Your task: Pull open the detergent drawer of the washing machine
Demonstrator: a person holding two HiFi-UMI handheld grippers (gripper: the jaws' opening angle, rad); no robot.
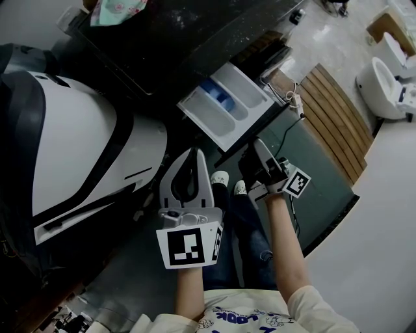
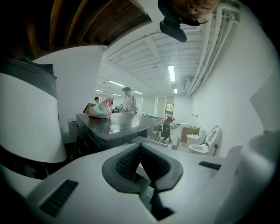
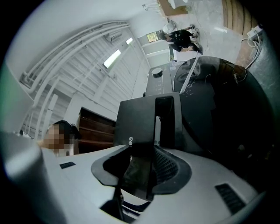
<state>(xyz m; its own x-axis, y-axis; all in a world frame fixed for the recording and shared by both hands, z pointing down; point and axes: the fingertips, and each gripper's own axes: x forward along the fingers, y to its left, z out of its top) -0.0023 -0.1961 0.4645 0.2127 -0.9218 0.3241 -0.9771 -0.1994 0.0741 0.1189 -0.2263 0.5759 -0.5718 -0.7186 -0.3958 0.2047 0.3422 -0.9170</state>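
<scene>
Where a white housing [image 1: 71,143] bulges at the washer's [image 1: 195,39] left, a patterned bag [image 1: 117,10] sits on the washer's dark top. The left gripper [image 1: 193,155] hangs in front of the washer, just below the drawer [image 1: 227,107]. Its jaws are closed tip to tip with nothing between them, and it touches neither washer nor drawer.

The drawer stands well out of the washer's front. It is white inside and split into compartments, and the blue compartment [image 1: 218,94] lies on the side nearer the washer.

The right gripper [image 1: 258,151] is at the drawer's outer end, the end farthest from the washer, and points slightly upward. Its jaws stand part-way closed and clamp the drawer's dark front panel [image 3: 138,120], with one pad pressed on each face.

To the washer's right, wooden slats [image 1: 335,117] lie on the floor. A white toilet [image 1: 383,81] stands beyond them, well apart from the washer.
</scene>
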